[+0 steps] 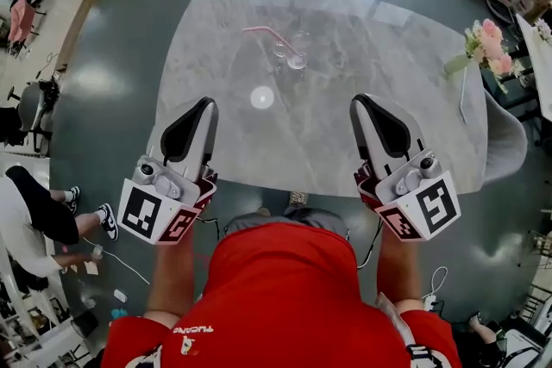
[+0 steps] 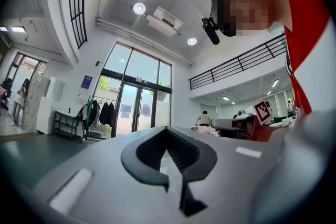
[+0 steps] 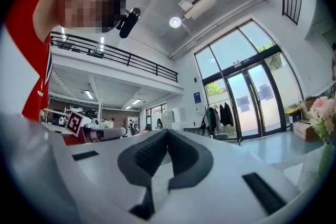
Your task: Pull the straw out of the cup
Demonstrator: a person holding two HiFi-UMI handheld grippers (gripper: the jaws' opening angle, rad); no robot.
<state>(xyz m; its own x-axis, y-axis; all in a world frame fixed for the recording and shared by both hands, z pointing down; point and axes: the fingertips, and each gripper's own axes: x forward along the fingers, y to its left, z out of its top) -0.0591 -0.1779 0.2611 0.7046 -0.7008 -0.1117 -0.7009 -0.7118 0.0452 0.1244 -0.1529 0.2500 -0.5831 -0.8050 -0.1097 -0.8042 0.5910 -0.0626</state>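
Note:
In the head view a clear glass cup stands on the far part of the grey marble table, with a pink bent straw reaching out of it to the left. My left gripper and right gripper hover side by side over the table's near edge, well short of the cup. Both are shut, tips touching, with nothing between them. The left gripper view shows only its own closed jaws, the left gripper, against the hall; the right gripper view shows the right gripper likewise. Neither shows the cup.
A vase of pink flowers stands at the table's right edge, with a grey chair beside it. A bright light reflection lies mid-table. A seated person's legs and cables are on the floor at left.

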